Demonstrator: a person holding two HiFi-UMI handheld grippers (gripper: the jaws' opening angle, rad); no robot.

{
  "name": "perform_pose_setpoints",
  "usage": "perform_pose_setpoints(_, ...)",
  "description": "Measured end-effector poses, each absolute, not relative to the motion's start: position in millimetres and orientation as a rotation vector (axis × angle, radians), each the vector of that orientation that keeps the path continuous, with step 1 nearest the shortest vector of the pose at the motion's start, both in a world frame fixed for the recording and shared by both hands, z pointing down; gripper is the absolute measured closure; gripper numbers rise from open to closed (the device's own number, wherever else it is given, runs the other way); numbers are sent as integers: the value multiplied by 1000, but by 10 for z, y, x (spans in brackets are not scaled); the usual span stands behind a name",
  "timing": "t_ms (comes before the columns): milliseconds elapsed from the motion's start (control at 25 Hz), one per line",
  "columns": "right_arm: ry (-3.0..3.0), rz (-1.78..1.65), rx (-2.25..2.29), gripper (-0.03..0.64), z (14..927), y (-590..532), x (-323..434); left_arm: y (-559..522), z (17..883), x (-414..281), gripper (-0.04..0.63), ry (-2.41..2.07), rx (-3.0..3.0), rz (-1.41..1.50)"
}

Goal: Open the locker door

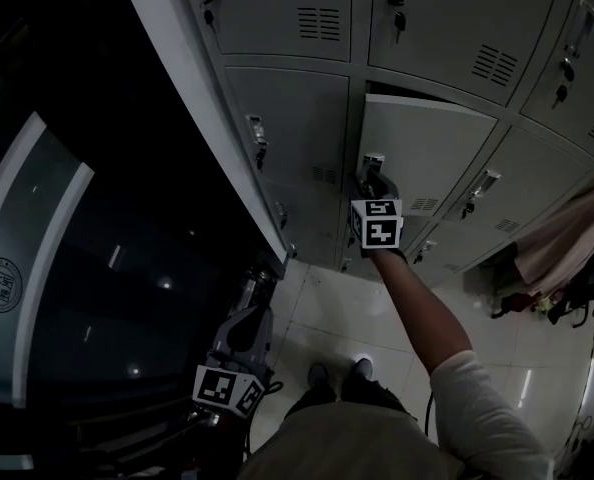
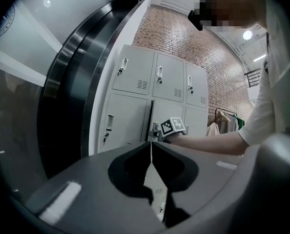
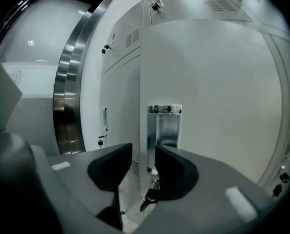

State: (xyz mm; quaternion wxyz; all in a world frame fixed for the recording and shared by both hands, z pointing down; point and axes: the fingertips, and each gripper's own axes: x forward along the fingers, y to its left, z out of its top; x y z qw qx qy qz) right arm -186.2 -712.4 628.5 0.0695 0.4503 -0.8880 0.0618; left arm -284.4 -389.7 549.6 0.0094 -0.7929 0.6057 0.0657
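Observation:
The grey locker door [image 1: 427, 153] in the middle column stands slightly ajar, with a dark gap along its top edge. My right gripper [image 1: 369, 190] is at the door's metal handle plate [image 1: 373, 164]. In the right gripper view the jaws of the right gripper [image 3: 144, 155] stand apart around the door's left edge, with the handle plate [image 3: 164, 126] just beyond the right jaw and a gap showing beside the left jaw. My left gripper [image 1: 260, 280] hangs low near the floor. Its tips [image 2: 151, 147] meet with nothing between them.
Closed lockers with keys in their locks [image 1: 287, 13] surround the door. A curved steel wall [image 1: 47, 228] stands to the left. Clothes [image 1: 567, 238] hang at the right. Below lie a glossy tiled floor [image 1: 327, 313] and the person's shoes.

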Motion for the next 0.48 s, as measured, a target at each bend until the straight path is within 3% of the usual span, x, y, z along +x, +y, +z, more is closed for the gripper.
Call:
perform_pose_setpoints(200,-2687,150,1399,509,6242,-6696,-1661,-3934,5328,-2640,528,1837,-2506,203)
perform_pose_setpoints(480,-2699,46,1442,501,6179,-6131,-1273,-3933,5228,-2453,543,1803,-2553,212)
